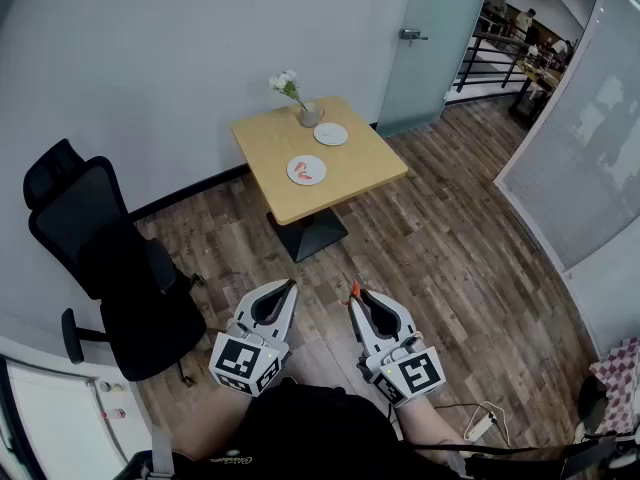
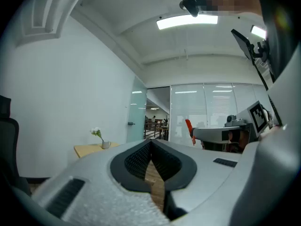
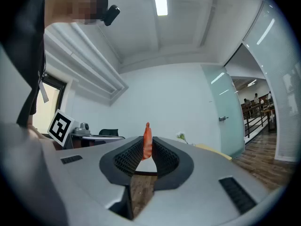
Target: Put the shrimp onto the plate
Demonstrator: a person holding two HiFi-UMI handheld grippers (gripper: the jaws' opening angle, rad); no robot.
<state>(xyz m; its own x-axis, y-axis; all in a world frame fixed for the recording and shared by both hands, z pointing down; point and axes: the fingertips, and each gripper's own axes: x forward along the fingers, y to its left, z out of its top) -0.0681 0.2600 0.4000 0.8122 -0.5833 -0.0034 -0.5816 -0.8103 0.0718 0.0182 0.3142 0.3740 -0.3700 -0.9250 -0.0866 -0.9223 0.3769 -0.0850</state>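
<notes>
My right gripper (image 1: 354,298) is shut on an orange shrimp (image 3: 147,142) that sticks up between its tips; the shrimp (image 1: 354,289) shows as a small orange tip in the head view. My left gripper (image 1: 290,286) is shut with nothing in it, level beside the right one. Both are held over the wood floor, well short of the square wooden table (image 1: 350,173). On the table lies a white plate (image 1: 306,170) with an orange shrimp on it, and a second white plate (image 1: 331,134) behind it.
A small vase with white flowers (image 1: 303,106) stands at the table's back edge. A black office chair (image 1: 110,258) is at the left by the wall. A glass door (image 1: 430,38) and glass partition lie to the right. Cables lie on the floor at lower right.
</notes>
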